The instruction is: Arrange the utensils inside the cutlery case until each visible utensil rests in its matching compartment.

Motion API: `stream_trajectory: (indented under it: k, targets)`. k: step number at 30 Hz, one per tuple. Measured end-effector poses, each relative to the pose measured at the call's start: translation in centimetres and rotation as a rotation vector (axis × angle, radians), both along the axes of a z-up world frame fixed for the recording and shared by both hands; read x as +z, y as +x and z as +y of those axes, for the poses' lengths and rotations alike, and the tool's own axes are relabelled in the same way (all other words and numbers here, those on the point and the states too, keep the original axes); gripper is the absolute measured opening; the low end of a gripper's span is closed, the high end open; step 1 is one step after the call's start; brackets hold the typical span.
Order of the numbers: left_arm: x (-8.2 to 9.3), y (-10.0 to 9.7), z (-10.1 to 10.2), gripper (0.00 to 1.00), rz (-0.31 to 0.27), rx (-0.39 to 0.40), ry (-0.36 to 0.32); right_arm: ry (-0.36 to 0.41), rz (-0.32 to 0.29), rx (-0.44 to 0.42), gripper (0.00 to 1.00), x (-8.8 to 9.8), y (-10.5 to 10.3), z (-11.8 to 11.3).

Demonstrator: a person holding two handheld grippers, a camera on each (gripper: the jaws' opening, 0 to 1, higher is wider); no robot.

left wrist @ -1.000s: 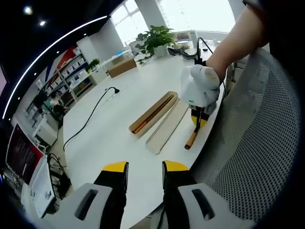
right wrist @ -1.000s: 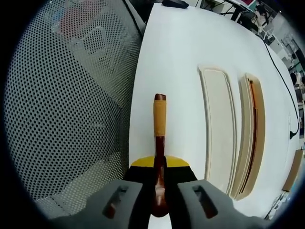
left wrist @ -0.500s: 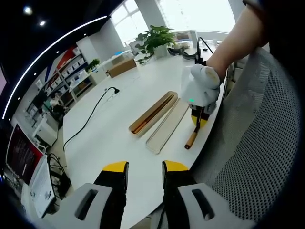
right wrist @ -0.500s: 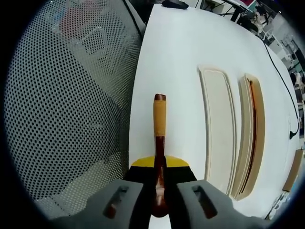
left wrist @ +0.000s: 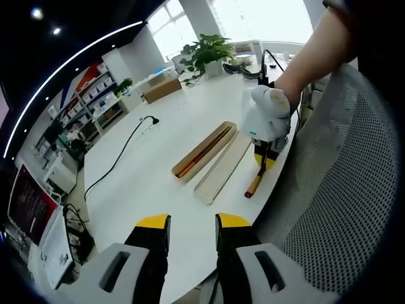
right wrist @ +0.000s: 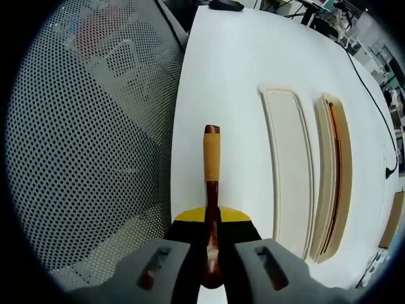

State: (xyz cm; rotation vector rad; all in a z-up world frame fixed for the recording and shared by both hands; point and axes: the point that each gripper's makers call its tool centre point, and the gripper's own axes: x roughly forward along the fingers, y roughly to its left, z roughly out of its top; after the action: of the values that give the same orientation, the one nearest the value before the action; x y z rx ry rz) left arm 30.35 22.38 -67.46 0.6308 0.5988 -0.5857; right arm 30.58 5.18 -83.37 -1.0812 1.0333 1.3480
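Gripping a wooden-handled utensil (right wrist: 211, 166) near the desk (right wrist: 240, 57) edge, the right claw (right wrist: 212, 223) is pinched on its dark shaft, the handle pointing forward. Left claw (left wrist: 192, 225) hangs spread and empty. Beside it lie the case lid (right wrist: 290, 166) and the case tray (right wrist: 334, 171) (already holding something dark). It looks light, stiff, smooth; a mid-shaft hold seems safest against swivelling.

Right gripper (right wrist: 211, 218) fingers clamped on wooden utensil (right wrist: 211, 166) over white table (right wrist: 234, 57), beside open cutlery case (right wrist: 335, 177).
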Motion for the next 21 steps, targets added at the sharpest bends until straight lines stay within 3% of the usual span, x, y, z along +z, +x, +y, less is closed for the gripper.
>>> stream_trajectory:
  k: [21]
  targets:
    - [-0.02,-0.01,-0.02,0.28,0.002,-0.001,0.0,0.002,0.001,0.008,0.0,0.05,-0.02,-0.01]
